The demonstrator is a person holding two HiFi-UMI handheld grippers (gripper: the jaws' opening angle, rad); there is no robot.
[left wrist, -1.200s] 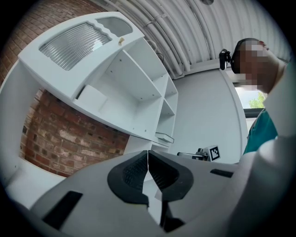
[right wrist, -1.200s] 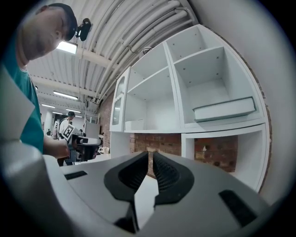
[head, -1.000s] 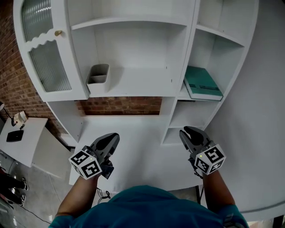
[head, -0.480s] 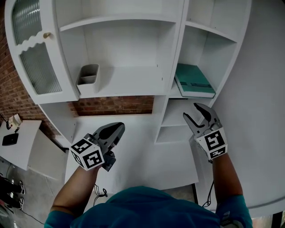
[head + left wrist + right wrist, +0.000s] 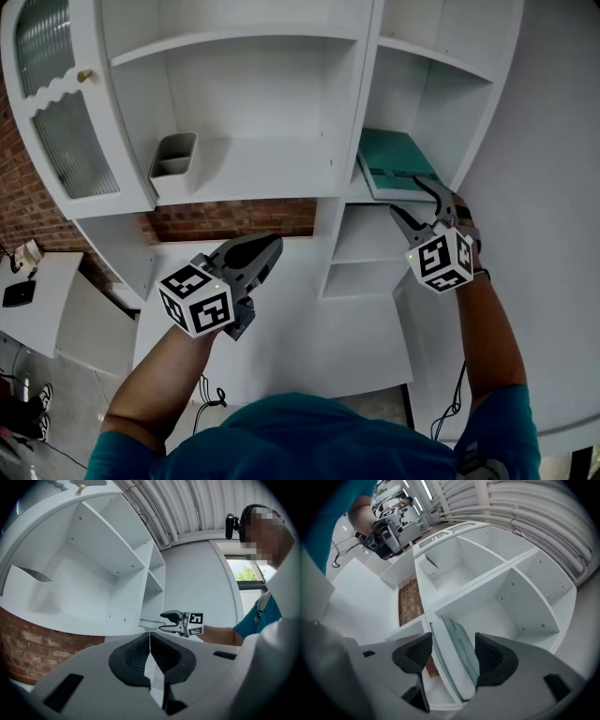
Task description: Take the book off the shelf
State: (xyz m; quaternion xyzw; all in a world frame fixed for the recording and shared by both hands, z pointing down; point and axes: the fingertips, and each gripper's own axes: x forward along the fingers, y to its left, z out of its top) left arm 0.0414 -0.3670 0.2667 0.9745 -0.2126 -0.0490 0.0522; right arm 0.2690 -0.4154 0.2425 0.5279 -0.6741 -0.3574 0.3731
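Here, fingers of the right gripper are opening astride the book and shelf edge; left gripper fingers together.

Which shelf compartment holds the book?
The narrow right-column compartment level with the grey bin: the teal book lies flat there, its near edge between the opening jaws of the right gripper. No other compartment shows a book.

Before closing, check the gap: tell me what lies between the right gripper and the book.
Nothing. In the right gripper view, the right gripper straddles the book and shelf edge, jaws opening, pads touching neither.
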